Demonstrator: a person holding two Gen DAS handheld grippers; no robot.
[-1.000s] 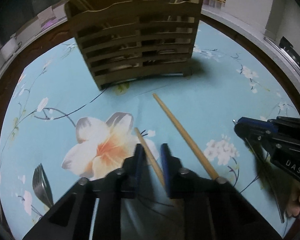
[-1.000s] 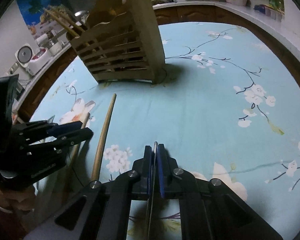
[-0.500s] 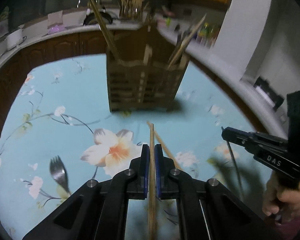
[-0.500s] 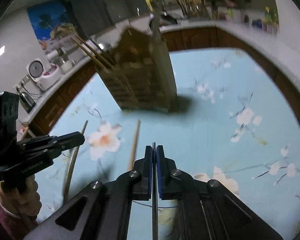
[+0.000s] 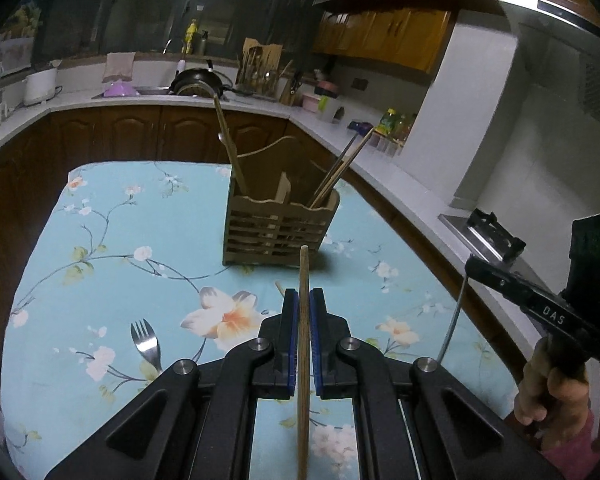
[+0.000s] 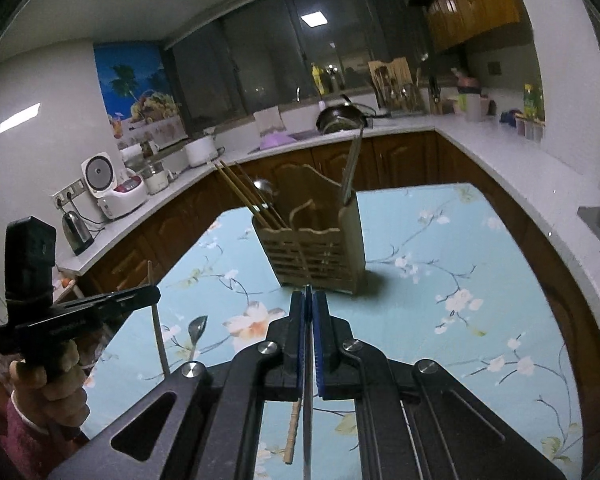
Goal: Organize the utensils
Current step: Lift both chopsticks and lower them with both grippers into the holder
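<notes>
My left gripper [image 5: 304, 294] is shut on a wooden chopstick [image 5: 303, 264] that pokes out forward past the pads, lifted above the table. My right gripper [image 6: 308, 296] is shut on a thin metal utensil [image 6: 307, 408], seen edge-on. The slatted wooden utensil holder [image 5: 280, 228] stands ahead of both on the table and holds chopsticks, a spoon and metal utensils. In the left wrist view the right gripper [image 5: 471, 266] hangs to the right with the metal utensil [image 5: 452, 320] dangling. In the right wrist view the left gripper [image 6: 154, 292] is at the left with the chopstick [image 6: 158, 328].
A fork [image 5: 146, 344] lies on the floral blue tablecloth [image 5: 120, 240] at the left. A second wooden chopstick [image 6: 292, 432] lies on the cloth below my right gripper. Brown cabinets and a white counter [image 5: 400, 176] wrap around the table's far and right sides.
The left jaws closed on the chopstick and lifted it off the cloth. Both grippers rose and tilted up, so the holder now looks smaller and farther.
</notes>
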